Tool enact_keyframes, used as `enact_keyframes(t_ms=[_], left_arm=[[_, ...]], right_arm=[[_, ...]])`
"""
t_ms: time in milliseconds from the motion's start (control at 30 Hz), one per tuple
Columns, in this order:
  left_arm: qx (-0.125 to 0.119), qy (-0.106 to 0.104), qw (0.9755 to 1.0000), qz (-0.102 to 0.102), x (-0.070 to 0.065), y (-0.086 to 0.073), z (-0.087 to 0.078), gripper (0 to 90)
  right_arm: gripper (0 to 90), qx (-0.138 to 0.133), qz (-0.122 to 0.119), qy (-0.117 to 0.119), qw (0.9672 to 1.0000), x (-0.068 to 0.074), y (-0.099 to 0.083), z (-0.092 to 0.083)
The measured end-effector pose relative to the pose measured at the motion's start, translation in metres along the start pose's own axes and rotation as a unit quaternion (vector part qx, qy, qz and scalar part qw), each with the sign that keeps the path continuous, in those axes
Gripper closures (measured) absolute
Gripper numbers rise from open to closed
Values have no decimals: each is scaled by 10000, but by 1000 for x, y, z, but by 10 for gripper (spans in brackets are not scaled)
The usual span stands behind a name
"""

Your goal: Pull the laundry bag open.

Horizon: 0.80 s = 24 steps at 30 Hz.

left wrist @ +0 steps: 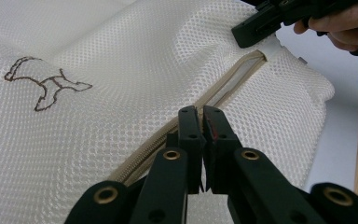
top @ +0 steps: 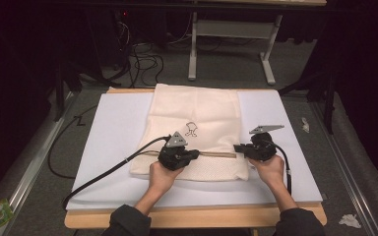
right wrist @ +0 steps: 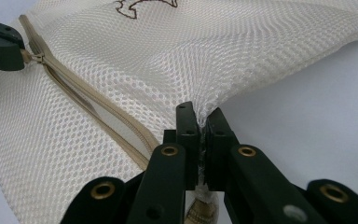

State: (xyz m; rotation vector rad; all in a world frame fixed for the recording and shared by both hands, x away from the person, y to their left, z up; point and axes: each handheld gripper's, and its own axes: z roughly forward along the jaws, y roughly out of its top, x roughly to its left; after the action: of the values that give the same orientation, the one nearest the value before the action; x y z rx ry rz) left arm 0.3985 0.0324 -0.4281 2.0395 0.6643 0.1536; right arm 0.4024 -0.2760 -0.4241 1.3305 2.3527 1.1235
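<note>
A cream mesh bag with a small brown embroidered figure lies flat on a white board. A beige zipper runs across its near part and gapes partly open. My left gripper is shut on the zipper pull; from the right gripper view its jaws pinch the tab beside the slider. In its own view the left gripper has its jaws pressed together over the zipper line. My right gripper is shut on the bag's mesh edge at the zipper's far end, and the fabric puckers up there.
The white board rests on a wooden table with bare margins left and right of the bag. Black cables trail from both grippers. Beyond the table stand a metal frame and floor cables; crumpled paper lies at the right.
</note>
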Motion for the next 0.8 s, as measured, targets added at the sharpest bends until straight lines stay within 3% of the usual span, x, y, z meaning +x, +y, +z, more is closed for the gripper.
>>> enact_keyframes(t_ms=[100,800], left_arm=[[-14,-1,10000,5,0,0,-1,872],[-146,47,9999,-4,3,3,-11,872]], right_arm=[[885,19,-85,-19,10000,1,0,0],[885,43,-96,-89,9999,0,1,3]])
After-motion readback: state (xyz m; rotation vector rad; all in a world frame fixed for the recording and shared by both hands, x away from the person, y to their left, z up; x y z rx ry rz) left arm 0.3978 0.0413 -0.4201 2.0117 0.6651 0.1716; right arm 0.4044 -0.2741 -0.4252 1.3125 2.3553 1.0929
